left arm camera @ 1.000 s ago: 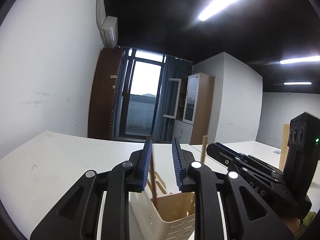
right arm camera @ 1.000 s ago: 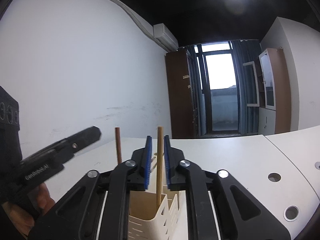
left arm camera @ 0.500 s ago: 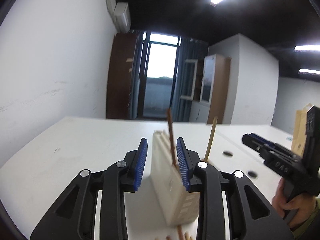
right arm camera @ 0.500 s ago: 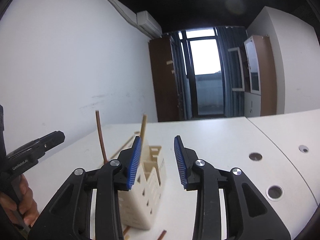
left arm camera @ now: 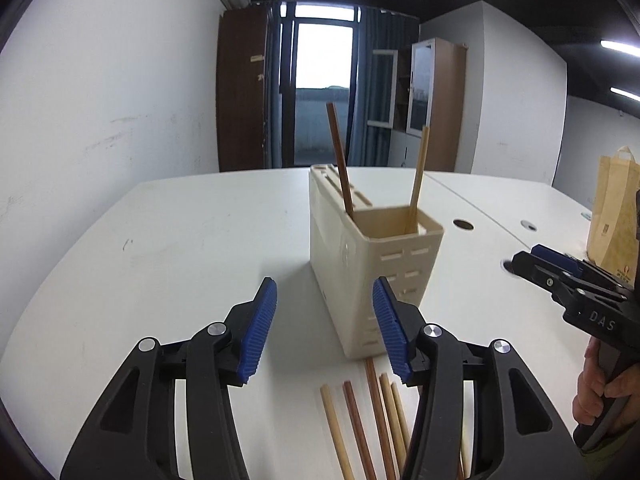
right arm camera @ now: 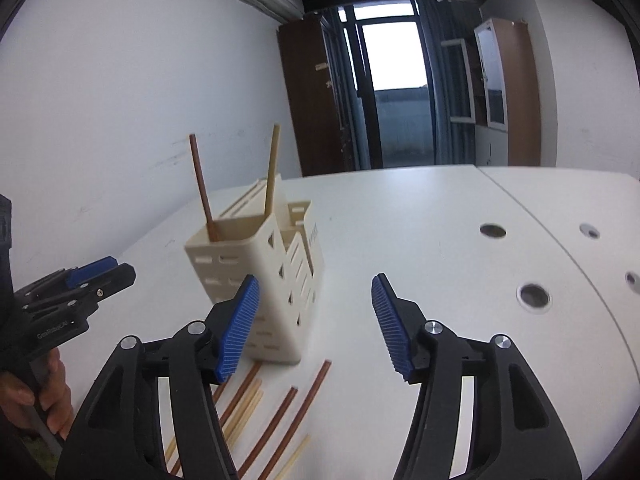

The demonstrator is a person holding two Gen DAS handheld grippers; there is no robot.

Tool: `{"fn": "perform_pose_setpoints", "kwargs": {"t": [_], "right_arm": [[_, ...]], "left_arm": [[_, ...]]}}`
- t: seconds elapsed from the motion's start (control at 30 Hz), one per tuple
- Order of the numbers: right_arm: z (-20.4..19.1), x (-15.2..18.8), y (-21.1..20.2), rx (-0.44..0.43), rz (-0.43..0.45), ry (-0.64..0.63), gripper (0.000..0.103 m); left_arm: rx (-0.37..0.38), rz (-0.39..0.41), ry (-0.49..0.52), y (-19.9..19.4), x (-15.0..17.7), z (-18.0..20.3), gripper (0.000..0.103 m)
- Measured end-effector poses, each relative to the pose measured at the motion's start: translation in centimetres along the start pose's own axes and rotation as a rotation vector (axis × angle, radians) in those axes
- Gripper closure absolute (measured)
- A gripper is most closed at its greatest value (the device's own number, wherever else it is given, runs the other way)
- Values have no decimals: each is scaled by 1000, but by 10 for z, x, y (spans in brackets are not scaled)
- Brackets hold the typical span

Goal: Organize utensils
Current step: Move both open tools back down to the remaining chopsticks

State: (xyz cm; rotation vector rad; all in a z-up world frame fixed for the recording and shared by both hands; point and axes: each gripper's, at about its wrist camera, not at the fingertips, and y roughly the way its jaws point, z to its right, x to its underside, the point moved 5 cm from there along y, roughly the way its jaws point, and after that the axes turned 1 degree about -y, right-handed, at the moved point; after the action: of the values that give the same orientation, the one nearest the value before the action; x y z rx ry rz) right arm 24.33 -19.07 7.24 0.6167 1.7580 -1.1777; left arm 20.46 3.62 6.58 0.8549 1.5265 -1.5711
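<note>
Left wrist view: left gripper (left arm camera: pixel 324 320) low in frame, jaws opening, empty; cream utensil holder (left arm camera: pixel 360 264) centre, dark chopstick (left arm camera: pixel 339 164) and pale chopstick (left arm camera: pixel 418 172) upright inside; loose chopsticks (left arm camera: pixel 360 420) below.

Right wrist view: right gripper (right arm camera: pixel 316 320) likewise opening, empty; holder left of centre.

White table (left arm camera: pixel 180 240) with round cable holes (right arm camera: pixel 533 295); paper bag (left arm camera: pixel 612 208); wooden cabinet (right arm camera: pixel 506 92) by glass door (left arm camera: pixel 322 92).

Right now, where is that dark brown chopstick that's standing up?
The dark brown chopstick stands tilted in the cream utensil holder on the white table, left of the light chopstick in both views.
</note>
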Motion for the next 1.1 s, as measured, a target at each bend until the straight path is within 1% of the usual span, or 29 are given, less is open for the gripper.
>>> {"fn": "perform_pose_setpoints", "kwargs": {"t": [0.07,0.1,0.13,0.17,0.23,0.37,0.47,0.53,0.6,0.7,0.77,0.83,1.0,1.1], "right_arm": [[-2,10,-2,10,-33,-12,43],[-3,14,-3,18,-47,-18,43],[-4,18,-4,24,-63,-22,42],[-4,23,-5,32,-78,-28,41],[-5,32,-4,51,-126,-40,41],[-3,47,-1,63,-224,-28,41],[-2,57,4,77,-294,-20,41],[-2,66,9,72,-352,-8,41],[-3,73,15,48,-413,0,41],[-3,81,18,51,-458,2,41],[-2,88,22,44,-502,20,41],[0,93,25,68,-535,22,41],[1,104,32,105,-598,7,41],[3,111,39,103,-633,28,41]], "left_arm": [[-8,-28,5,1,8,0,51],[-22,-39,10,2,11,0,51],[-52,-57,11,3,14,-3,51],[-61,-69,1,4,14,-2,51],[-64,-115,-8,9,17,-5,51],[-41,-205,-43,21,28,-11,51],[6,-306,-115,31,43,-18,51],[4,-339,-117,35,51,-20,51],[4,-369,-113,39,57,-22,51],[10,-414,-115,43,67,-23,51],[-3,-434,-93,46,74,-22,51],[-18,-452,-71,48,80,-21,51],[-25,-487,-22,53,87,-15,51],[-22,-505,-7,57,90,-13,51]]}}
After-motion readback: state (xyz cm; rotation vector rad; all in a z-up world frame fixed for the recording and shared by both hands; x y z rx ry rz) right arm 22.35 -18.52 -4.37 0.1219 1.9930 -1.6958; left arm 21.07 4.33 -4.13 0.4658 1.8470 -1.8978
